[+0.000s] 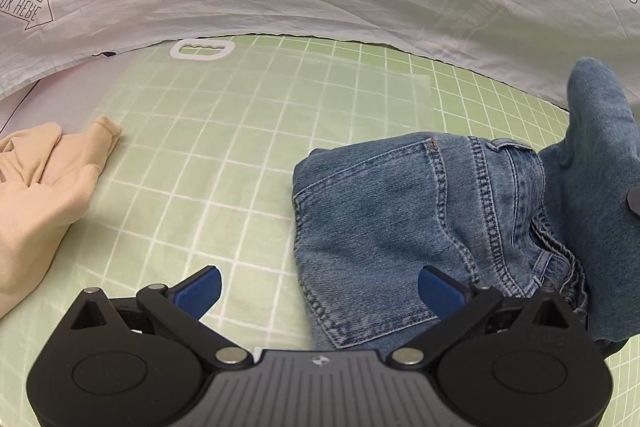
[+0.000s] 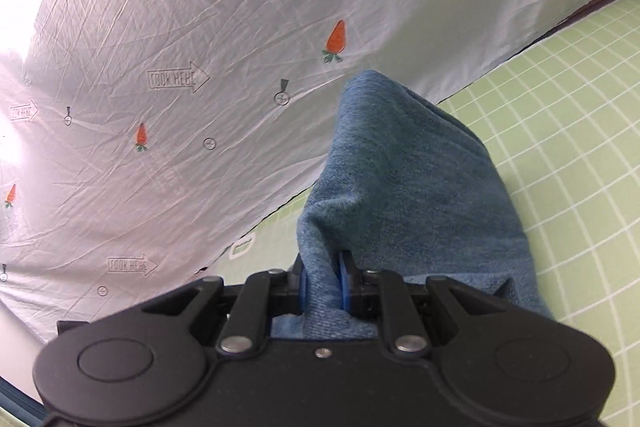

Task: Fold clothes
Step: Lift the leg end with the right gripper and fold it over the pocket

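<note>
Right tongs: clamped on a fold of the jeans, denim pinched between the blue pads and rising ahead of them.
Left tongs: apart, nothing between the pads; the jeans' pocket panel lies just ahead and to their right.
Jeans: partly folded on the green grid mat, one end lifted at the far right.
Step, as I judge it: carrying the lifted end over the flat part.
Doing it well: keep the pinch firm, lay the end square on the pocket panel, use the free tongs to pin the flat layer.
Left view only: beige garment to the left; white handle ahead.
Right view only: the grip itself.
</note>
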Tool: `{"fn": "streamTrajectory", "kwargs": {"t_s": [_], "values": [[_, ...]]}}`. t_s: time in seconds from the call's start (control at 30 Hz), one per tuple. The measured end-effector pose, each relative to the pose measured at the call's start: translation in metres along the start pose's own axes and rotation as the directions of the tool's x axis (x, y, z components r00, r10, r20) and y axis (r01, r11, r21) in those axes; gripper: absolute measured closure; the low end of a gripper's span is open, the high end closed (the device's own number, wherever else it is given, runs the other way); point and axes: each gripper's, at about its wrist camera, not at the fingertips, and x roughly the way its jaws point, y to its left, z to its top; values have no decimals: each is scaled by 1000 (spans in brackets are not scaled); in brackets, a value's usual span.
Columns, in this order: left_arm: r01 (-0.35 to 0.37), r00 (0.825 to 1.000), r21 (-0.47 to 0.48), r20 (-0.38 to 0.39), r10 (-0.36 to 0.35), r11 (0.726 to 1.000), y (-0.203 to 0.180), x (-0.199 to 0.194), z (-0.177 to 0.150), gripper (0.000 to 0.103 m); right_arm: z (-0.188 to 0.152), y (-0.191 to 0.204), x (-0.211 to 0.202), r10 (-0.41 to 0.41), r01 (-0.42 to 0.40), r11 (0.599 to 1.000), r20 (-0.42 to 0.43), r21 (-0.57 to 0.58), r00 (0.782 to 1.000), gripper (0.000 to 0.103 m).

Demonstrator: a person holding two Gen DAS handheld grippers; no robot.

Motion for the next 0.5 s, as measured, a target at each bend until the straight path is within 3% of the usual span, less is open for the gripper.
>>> {"fn": "streamTrajectory", "kwargs": {"t_s": [0.1,0.27,0.37,0.5], "values": [[-5,1000,-6,-14,5,1000,15,1,-6,0,-13,14,24,67,-65,997,-67,36,995,87],[-16,999,8,-38,16,1000,33,4,-13,0,-59,8,76,-55,62,998,-223,25,973,86],[-19,999,14,-41,20,1000,40,5,-12,0,-76,-22,78,-23,60,982,-199,182,980,88],[-11,999,-4,-43,11,1000,41,8,-7,0,-69,-14,67,-26,59,986,-204,155,979,84]]}}
